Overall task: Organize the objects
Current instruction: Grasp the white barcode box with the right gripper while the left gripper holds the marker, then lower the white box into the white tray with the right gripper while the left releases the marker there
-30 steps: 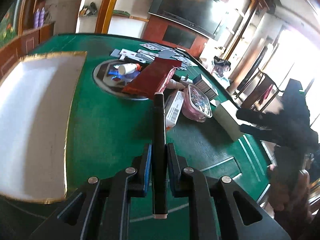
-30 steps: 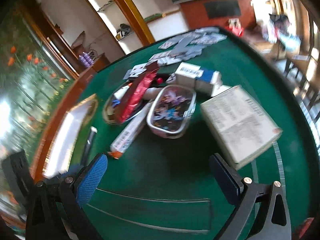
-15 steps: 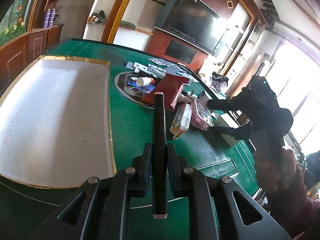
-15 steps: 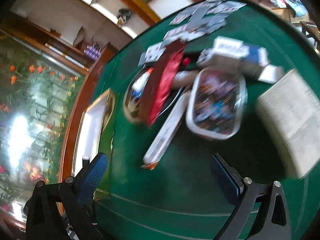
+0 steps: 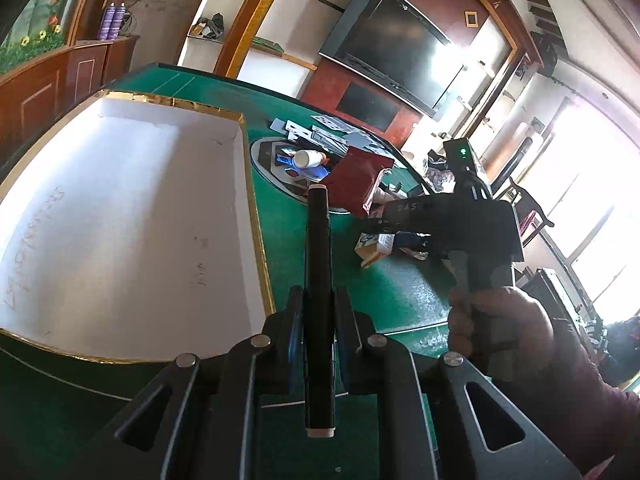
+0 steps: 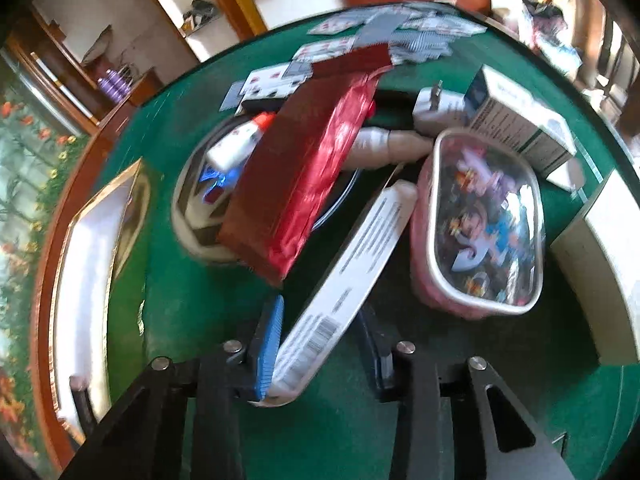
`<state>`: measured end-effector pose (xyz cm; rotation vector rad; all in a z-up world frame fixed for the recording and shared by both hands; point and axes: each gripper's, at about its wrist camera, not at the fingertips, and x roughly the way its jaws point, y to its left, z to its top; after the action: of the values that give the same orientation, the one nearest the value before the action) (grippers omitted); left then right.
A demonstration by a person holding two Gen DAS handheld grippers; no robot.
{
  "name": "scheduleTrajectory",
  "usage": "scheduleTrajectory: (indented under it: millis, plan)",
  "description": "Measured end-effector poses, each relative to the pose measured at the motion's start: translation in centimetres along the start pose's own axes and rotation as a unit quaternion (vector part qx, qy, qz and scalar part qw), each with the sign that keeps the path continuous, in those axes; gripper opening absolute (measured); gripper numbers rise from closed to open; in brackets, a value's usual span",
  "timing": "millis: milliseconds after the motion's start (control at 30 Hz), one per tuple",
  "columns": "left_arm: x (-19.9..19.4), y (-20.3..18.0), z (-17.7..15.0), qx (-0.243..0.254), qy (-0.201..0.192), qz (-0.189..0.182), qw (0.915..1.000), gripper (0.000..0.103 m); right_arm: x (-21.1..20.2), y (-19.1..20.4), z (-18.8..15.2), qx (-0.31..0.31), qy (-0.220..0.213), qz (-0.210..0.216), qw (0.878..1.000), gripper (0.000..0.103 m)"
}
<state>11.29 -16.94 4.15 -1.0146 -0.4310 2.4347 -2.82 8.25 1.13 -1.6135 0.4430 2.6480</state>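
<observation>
Two grippers work over a green worktop. Left gripper: jaws clamped on a black pen, which points forward beside the gold-edged right wall of an open white box. Right gripper: jaws closing around the near end of a long white carton; the blue left pad lies against the carton, while the right pad's contact cannot be told. From the left wrist view, a hand holds this gripper over the same carton. Just right of the carton sits a pink tub with a clear lid; just left, a red packet tilts across a round emblem. Behind lie a white bottle, small boxes, and, farthest, scattered cards.
</observation>
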Motion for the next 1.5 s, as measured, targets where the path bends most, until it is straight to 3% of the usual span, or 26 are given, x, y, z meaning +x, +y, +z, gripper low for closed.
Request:
scheduleTrajectory:
  millis: [133, 333, 567, 800, 1000, 1133, 1500]
  plan:
    - [-0.1, 0.2, -0.1, -0.003, 0.001, 0.001, 1.0000, 0.014, -0.2, -0.5, -0.1, -0.008, -0.007, 0.009, 1.000, 0.026]
    - [0.1, 0.1, 0.1, -0.004, 0.001, 0.009, 0.9999, 0.014, -1.6, -2.4, -1.1, 0.008, 0.005, 0.080, 0.997, 0.018]
    - [0.2, -0.9, 0.5, 0.002, 0.003, 0.012, 0.9999, 0.014, -1.9, -5.2, -2.8, 0.072, 0.047, 0.214, 0.973, 0.018]
    - [-0.5, 0.4, 3.2, -0.014, -0.001, 0.022, 0.9997, 0.014, -4.5, -3.5, -2.4, 0.059, 0.041, 0.273, 0.959, 0.018]
    - [0.0, 2.2, 7.5, 0.000, -0.002, 0.065, 0.9979, 0.014, -5.3, 1.5, -0.6, 0.011, 0.034, 0.284, 0.958, 0.018]
    - [1.4, 4.0, 10.2, -0.012, 0.008, 0.075, 0.9971, 0.014, -4.0, 5.8, 0.8, -0.013, 0.039, 0.281, 0.959, 0.018]
    - [8.6, 10.3, 15.3, -0.079, 0.048, 0.109, 0.9898, 0.014, 2.2, 15.5, 4.8, -0.073, 0.051, 0.218, 0.972, 0.018]
